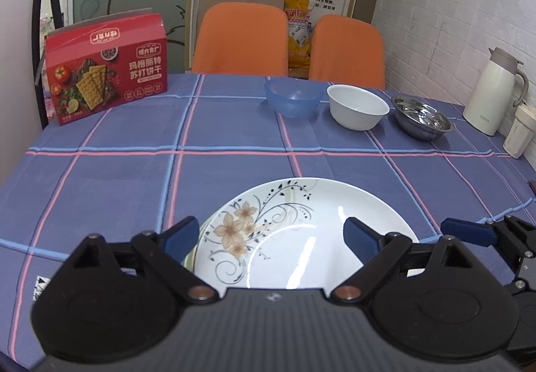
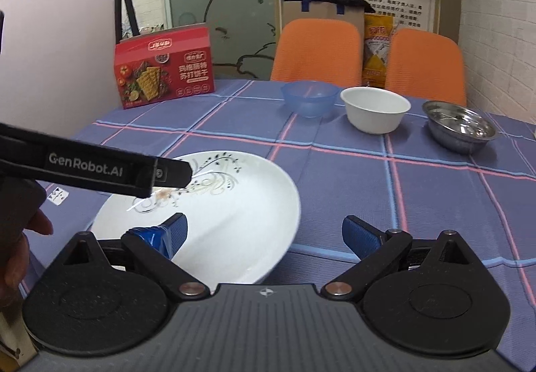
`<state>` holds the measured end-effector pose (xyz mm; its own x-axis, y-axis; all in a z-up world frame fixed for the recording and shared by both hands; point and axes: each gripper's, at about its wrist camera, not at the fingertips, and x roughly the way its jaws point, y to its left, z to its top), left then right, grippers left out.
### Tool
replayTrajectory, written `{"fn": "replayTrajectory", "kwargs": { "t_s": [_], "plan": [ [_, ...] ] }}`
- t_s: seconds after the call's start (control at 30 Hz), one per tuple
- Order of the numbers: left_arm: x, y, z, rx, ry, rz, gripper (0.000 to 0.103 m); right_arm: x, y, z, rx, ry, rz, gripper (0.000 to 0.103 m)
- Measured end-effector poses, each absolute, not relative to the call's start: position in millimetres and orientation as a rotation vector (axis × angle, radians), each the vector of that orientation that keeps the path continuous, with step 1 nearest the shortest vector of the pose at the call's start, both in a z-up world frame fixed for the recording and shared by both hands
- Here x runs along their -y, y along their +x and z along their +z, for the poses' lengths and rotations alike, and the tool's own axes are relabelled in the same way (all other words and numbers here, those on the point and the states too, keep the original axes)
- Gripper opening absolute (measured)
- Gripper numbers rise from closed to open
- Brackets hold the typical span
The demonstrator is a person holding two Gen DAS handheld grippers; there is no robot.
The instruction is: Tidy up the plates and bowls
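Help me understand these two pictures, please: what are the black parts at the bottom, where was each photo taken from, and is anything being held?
No robot arm is here: a person holds a two-finger gripper in each hand, with a camera on each looking forward along its blue-padded fingers. The black parts are those tools.

One picture comes from the left gripper, the other from the right gripper. Both are open and hold nothing.

On the checked tablecloth lies a flowered plate, just ahead of both grippers. At the far edge stand a blue bowl, a white bowl and a steel bowl. A red cracker box stands far left, a cream jug far right. Two orange chairs stand behind the table.
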<state>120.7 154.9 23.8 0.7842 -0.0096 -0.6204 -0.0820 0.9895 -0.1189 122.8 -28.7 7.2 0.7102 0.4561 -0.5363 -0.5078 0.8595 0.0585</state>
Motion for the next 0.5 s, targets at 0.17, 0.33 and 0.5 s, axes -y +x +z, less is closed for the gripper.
{"fn": "replayTrajectory", "kwargs": {
  "t_s": [0.17,0.33,0.5],
  "plan": [
    [-134,137,27,-0.681,-0.115,-0.003,0.092,73,142,3,-0.602,-0.03,0.429,0.087],
    [-113,150,30,-0.688,-0.07,-0.031,0.092,124,155,-7,-0.647,0.03,0.322,0.087],
    [-92,167,36,-0.689,-0.026,-0.049,0.097,171,171,-12,-0.666,0.091,0.21,0.087]
  ]
}}
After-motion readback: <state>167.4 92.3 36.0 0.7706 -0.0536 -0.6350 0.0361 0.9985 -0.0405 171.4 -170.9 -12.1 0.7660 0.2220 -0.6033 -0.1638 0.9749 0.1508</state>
